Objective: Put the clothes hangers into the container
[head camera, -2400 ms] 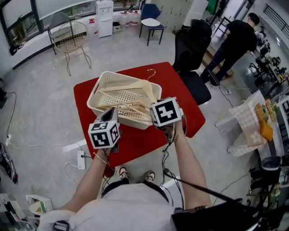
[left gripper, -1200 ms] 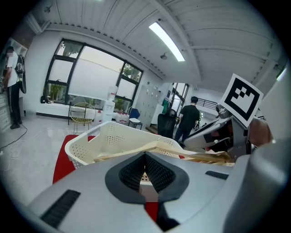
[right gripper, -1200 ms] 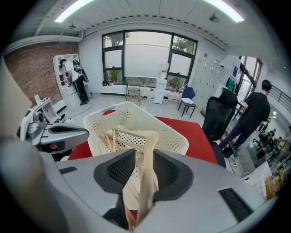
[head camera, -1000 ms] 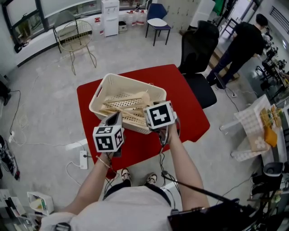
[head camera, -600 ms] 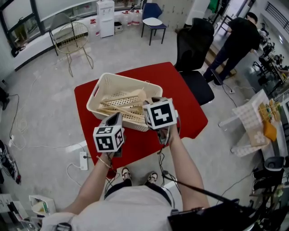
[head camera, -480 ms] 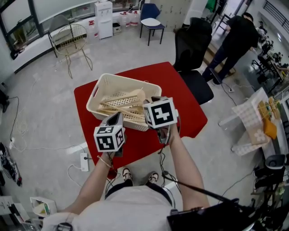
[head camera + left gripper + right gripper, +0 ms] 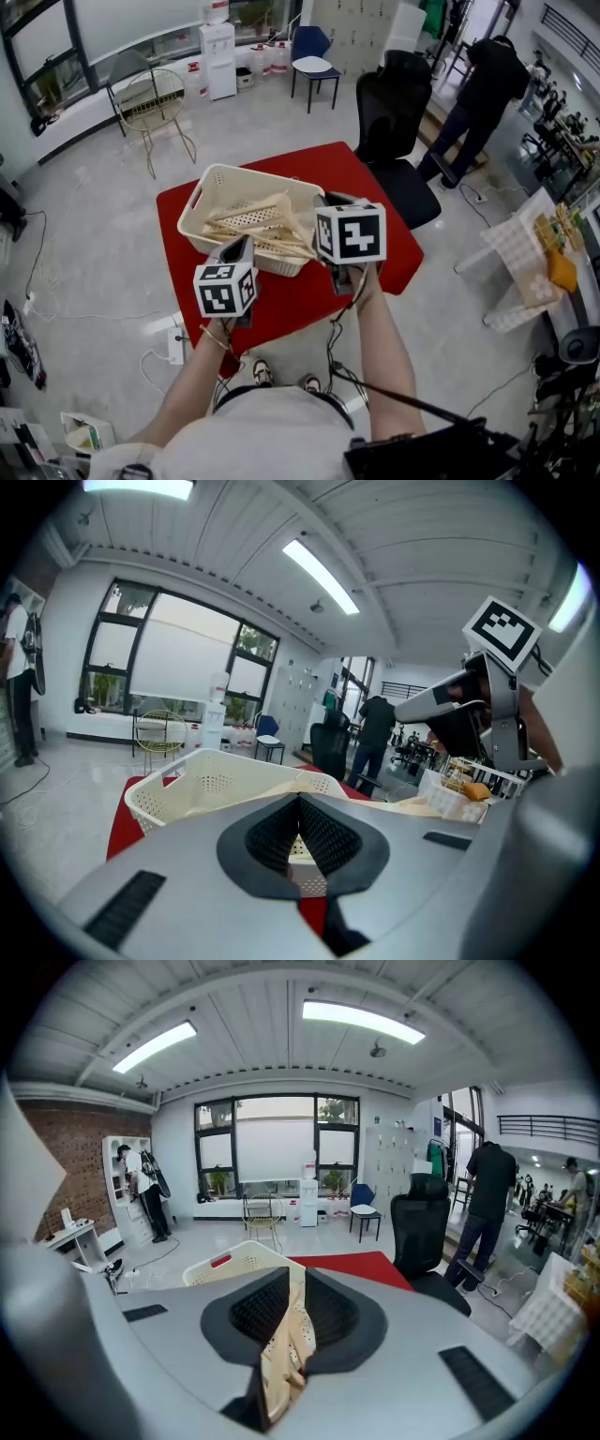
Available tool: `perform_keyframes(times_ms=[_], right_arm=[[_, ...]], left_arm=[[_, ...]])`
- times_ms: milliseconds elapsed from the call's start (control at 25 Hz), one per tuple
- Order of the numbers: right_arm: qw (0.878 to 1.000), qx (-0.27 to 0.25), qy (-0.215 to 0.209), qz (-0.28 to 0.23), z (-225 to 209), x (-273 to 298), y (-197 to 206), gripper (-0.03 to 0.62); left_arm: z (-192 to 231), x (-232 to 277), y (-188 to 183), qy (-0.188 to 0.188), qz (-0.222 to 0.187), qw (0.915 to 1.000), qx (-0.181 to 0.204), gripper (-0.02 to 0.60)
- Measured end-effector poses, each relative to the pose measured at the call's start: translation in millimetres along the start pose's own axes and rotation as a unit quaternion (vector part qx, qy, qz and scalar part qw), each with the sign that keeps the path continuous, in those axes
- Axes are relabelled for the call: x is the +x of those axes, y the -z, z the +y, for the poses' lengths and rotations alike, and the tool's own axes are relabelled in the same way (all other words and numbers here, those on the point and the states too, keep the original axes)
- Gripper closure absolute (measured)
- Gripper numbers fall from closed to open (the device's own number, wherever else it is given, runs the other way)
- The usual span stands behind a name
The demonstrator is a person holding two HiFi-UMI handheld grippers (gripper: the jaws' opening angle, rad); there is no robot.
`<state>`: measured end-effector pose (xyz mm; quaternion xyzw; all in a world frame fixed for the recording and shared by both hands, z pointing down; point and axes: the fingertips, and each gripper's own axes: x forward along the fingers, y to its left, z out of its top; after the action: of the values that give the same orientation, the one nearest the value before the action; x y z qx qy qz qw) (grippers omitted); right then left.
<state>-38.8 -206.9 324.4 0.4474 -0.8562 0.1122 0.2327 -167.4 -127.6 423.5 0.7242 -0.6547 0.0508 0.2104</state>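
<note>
We are raising the right gripper [image 7: 289,1309] higher than before, its jaws just closing onto a beige hanger [image 7: 282,1361] over the perforated basket [image 7: 194,208]; the left gripper [image 7: 300,829] is pinching together, empty.

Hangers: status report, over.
Left gripper shut, empty. Right gripper just closing on a hanger at the container corner. More hangers inside. Nothing in the way.

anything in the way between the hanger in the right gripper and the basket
Nothing visible. The right gripper has just been closing its jaws on a wooden hanger whose far end already lies in the basket with the other hangers. The left gripper is beside the basket, clear of it.
</note>
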Motion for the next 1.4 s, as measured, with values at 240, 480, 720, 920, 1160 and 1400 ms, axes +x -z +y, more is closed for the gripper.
perform_keyframes(times_ms=[240,480,720,920,1160,1400], right_arm=[[0.997,0.066,0.002,-0.028,-54,-39,24,0.548],[0.994,0.102,0.021,-0.027,-101,-64,82,0.556],[0.99,0.131,0.034,-0.033,-118,-76,148,0.566],[0.988,0.149,-0.004,-0.028,-102,-76,199,0.569],[0.994,0.104,-0.032,0.006,-59,-67,235,0.572],[0.994,0.088,-0.059,0.008,-27,-60,228,0.572]], left_arm=[[-37,-9,16,-0.017,0.002,0.9998,-0.001,0.581],[-88,-12,49,-0.025,0.021,0.9995,-0.003,0.581],[-130,-16,73,-0.034,0.03,0.999,-0.003,0.581],[-149,-24,96,-0.06,0.026,0.9976,-0.021,0.581],[-146,-43,125,-0.088,0.045,0.9941,-0.045,0.581],[-138,-48,117,-0.09,0.034,0.9944,-0.044,0.581]])
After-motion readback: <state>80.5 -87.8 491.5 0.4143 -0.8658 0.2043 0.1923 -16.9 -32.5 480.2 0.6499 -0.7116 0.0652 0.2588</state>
